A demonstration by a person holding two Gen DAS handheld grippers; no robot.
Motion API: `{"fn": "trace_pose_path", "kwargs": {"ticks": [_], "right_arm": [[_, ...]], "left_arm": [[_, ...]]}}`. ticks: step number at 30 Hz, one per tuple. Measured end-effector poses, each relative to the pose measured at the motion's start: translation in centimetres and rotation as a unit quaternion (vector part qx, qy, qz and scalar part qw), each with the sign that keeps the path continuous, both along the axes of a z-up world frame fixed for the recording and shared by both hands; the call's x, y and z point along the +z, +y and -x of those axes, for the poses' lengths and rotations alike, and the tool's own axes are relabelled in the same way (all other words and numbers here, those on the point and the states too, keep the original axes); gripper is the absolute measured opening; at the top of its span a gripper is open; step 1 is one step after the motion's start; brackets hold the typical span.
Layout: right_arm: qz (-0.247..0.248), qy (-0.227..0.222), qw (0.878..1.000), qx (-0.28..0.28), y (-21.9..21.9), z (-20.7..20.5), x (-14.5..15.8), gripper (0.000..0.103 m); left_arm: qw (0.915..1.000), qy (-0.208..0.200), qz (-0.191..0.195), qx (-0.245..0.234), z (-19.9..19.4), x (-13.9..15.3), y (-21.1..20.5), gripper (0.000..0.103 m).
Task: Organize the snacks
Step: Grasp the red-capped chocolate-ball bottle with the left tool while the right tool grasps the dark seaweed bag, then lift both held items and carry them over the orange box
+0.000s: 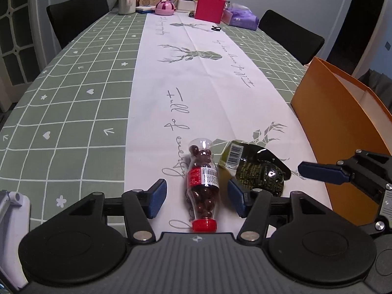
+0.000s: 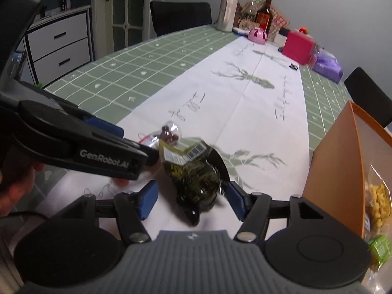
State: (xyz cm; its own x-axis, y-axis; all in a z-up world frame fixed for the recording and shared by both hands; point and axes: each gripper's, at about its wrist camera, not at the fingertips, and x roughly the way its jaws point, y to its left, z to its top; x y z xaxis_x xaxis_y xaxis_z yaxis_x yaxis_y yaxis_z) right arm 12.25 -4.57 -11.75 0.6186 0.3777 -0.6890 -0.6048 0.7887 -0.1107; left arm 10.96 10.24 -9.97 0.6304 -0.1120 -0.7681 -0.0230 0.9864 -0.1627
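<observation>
A small clear bottle of chocolate balls (image 1: 202,183) with a red cap and red label lies on the white runner between the open fingers of my left gripper (image 1: 198,197), not pinched. A dark green snack packet (image 1: 254,169) lies just right of it. In the right wrist view the packet (image 2: 196,176) lies between the open fingers of my right gripper (image 2: 192,199). The bottle (image 2: 166,134) shows behind it, partly hidden by the left gripper's body. An orange box (image 1: 343,132) stands at the right; it (image 2: 335,169) holds a bag of yellow snacks (image 2: 378,203).
The table has a green checked cloth (image 1: 73,98) and a white deer runner. At the far end stand bottles, a pink box (image 1: 209,7), a pink bowl (image 1: 165,8) and a purple bag (image 1: 242,18). Black chairs (image 1: 78,14) flank the table. White drawers (image 2: 58,46) stand left.
</observation>
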Motion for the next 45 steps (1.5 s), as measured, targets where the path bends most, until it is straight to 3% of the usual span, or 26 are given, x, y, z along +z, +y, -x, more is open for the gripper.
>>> {"fn": "trace_pose_path", "kwargs": {"ticks": [4,8,16,18,22,24,26,29,30,45], "right_arm": [[0.004,-0.044,0.999,-0.021,0.4,-0.2,-0.4,0.069],[-0.020,-0.030,0.999,-0.023,0.2,-1.1,-1.0,0.069],[-0.053,-0.020,0.998,-0.019,0.3,-2.7,-2.1,0.069],[-0.052,-0.016,0.998,-0.020,0.5,-2.8,-2.4,0.067],[-0.046,0.003,0.998,-0.043,0.3,-3.5,-3.1,0.048],[-0.065,0.017,0.996,-0.053,-0.4,-3.9,-3.3,0.044],[-0.069,0.017,0.996,-0.053,-0.7,-3.8,-3.3,0.043],[-0.069,0.012,0.996,-0.053,-0.9,-3.5,-3.3,0.042],[-0.072,0.012,0.996,-0.053,-0.9,-3.4,-3.3,0.042],[-0.065,-0.021,0.997,-0.046,-1.4,-1.5,-1.8,0.039]], "left_arm": [[0.9999,0.006,0.003,0.009,-0.6,-0.6,0.0,0.064],[0.9999,0.009,0.003,0.013,-0.9,-1.1,0.1,0.058],[0.9996,0.005,0.007,0.028,-1.4,-1.4,0.7,0.058],[0.9998,0.002,-0.002,0.020,-1.4,-1.4,0.4,0.058],[0.9997,-0.006,-0.022,0.013,-1.5,-1.6,-0.2,0.058],[0.9994,-0.012,-0.030,0.014,-1.4,-1.7,-0.4,0.058],[0.9990,-0.018,-0.038,0.016,-1.3,-1.8,-0.6,0.057],[0.9985,-0.025,-0.045,0.018,-1.2,-1.9,-0.9,0.044],[0.9985,-0.028,-0.044,0.017,-1.2,-1.9,-0.9,0.035],[0.9989,-0.017,-0.014,0.042,-0.4,-1.6,-0.7,0.034]]}}
